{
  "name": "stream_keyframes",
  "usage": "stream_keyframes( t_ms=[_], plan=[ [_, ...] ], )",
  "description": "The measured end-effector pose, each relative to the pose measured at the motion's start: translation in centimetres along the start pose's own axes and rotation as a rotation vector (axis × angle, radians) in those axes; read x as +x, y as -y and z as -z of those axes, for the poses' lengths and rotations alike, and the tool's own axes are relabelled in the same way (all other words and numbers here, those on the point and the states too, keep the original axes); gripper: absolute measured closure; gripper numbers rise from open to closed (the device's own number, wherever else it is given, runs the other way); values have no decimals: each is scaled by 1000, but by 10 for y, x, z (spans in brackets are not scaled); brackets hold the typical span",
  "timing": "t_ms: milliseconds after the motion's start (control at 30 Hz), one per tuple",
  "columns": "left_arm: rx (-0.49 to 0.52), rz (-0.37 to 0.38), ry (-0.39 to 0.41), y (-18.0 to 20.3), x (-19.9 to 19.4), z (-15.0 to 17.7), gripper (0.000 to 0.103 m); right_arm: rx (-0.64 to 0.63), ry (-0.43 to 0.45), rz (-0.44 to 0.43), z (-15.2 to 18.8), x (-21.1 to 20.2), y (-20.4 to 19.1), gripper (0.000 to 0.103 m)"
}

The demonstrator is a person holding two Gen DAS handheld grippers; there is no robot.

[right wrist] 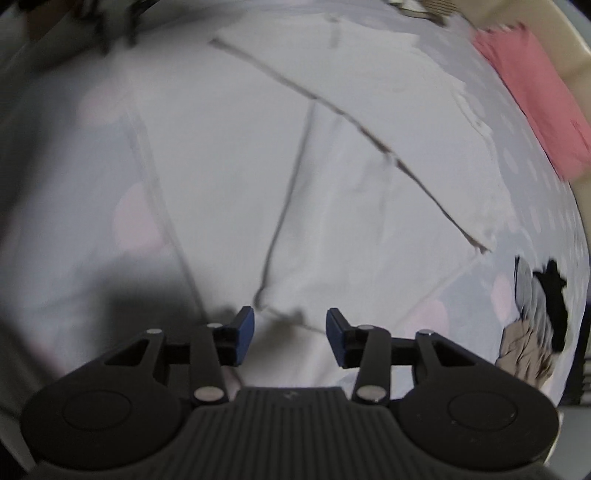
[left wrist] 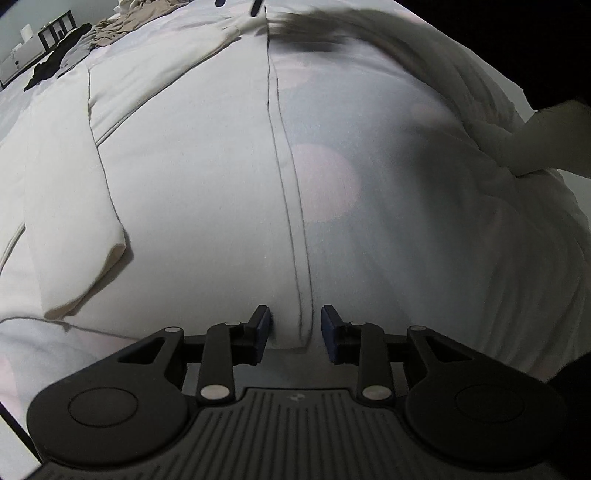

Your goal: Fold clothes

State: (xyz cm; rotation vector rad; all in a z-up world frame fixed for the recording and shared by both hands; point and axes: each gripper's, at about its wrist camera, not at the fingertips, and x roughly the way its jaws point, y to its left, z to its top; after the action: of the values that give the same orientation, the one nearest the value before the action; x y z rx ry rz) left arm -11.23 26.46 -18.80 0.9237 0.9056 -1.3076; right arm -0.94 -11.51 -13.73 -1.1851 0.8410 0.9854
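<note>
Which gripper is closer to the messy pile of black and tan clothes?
Right. The pile sits close beside the right gripper on the bed. From the left gripper it lies far away, near the bed's far corner.

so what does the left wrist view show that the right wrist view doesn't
Left only: a black frame at top left and a cuffed sleeve lying flat. Right only: a pink cloth at the bed's far edge. Both: the white garment on the dotted sheet, a dark and tan clothes pile, and an open tool.
</note>
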Motion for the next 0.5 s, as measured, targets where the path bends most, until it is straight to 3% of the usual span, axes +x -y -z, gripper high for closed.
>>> stream_keyframes(
  t_ms=[100, 267, 500],
  plan=[
    [-2, -8, -6, 4, 1, -1, 68, -80, -58, 40, 3, 5, -13, 49],
    [-71, -27, -7, 4, 6, -1, 67, -155, -145, 42, 13, 16, -26, 49],
    [-80, -56, 1, 3, 6, -3, 66, -236, -190, 52, 14, 28, -32, 49]
  ],
)
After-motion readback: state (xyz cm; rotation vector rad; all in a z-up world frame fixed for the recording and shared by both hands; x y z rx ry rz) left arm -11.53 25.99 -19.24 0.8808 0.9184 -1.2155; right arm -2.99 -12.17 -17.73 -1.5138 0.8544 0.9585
